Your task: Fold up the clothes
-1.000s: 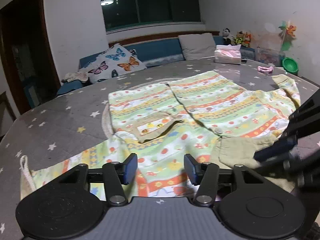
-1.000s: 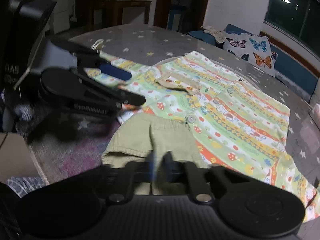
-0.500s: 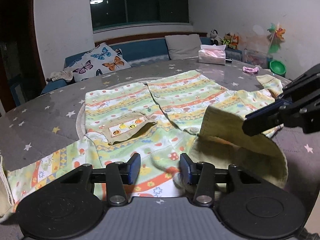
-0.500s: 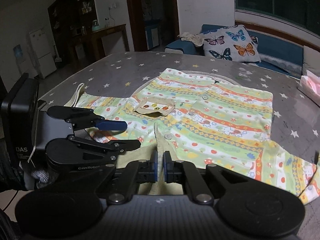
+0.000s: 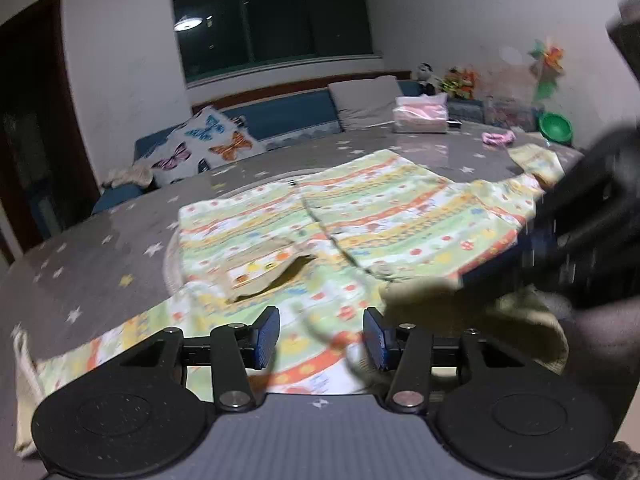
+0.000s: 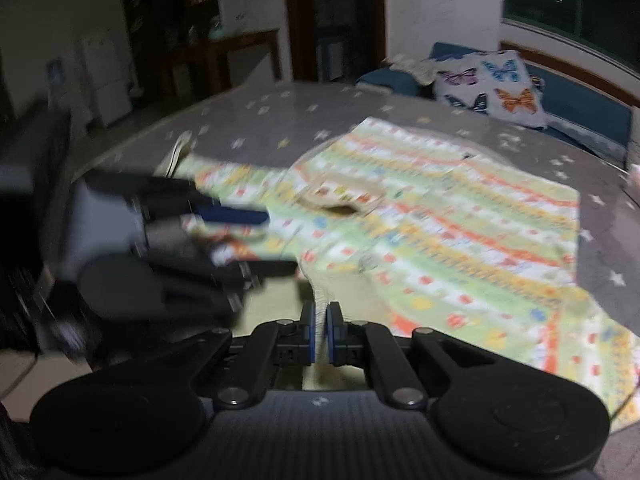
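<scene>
**Shirt collar pinched on the right, left gripper waiting spread**

Shirt [image 5: 360, 216], a patterned button-up with a chest pocket, lies spread face up on the star-printed surface [image 5: 100, 240], its sleeves reaching out to either side. The right gripper [image 6: 320, 332] has its pads pressed together on the ribbed edge of the plain yellow-green collar cloth [image 6: 320, 304] at the near end of the garment, and that cloth rides raised off the surface. The left gripper [image 5: 320, 338] hovers low over the near hem with its pads spread apart and nothing between them.

To do this step well, I judge the left gripper should close on the matching near edge at the same height as the right, so both corners travel together and the crease runs straight across. A lift on one side only would likely skew the fold and drag the sleeve.

Both grippers point forward across the garment, roughly level, the right one crossing close beside the left. Motion blur hides finer detail.
</scene>
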A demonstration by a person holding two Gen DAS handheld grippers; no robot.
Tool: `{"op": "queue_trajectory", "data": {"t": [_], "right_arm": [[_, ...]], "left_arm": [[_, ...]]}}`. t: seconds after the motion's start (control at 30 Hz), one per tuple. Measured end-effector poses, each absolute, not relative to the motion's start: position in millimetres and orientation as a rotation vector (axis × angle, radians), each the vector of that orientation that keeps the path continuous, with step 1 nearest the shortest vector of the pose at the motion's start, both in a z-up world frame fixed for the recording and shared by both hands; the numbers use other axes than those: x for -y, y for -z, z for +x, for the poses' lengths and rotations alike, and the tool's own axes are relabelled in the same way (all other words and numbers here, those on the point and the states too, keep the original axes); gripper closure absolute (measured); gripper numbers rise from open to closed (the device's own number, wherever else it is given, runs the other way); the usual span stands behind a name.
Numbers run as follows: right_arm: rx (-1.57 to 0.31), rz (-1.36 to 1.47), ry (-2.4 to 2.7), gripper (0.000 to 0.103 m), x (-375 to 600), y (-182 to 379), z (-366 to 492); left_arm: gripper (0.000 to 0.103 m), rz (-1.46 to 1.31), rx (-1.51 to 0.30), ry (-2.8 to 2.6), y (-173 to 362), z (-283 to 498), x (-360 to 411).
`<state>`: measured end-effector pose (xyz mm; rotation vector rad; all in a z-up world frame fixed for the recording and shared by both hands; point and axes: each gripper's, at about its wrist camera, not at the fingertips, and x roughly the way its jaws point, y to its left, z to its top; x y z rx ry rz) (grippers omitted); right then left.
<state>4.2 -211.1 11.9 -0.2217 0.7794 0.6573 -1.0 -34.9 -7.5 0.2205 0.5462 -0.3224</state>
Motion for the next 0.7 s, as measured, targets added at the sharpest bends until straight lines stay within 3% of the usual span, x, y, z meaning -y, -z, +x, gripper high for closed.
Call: {"op": "queue_trajectory", "data": {"t": [0.4, 0.7], "right_arm": [[-0.782, -0.222, -0.650, 0.093, 204.9, -12.3, 19.3], [-0.824, -0.230, -0.653, 0.091, 200.6, 1.4, 25.1]], "left_arm": [[0.042, 0.174, -0.528, -0.051, -3.4, -12.7, -62.1], [0.042, 0.135, -0.573, -0.121, 4.5, -2.8, -102.6]]}}
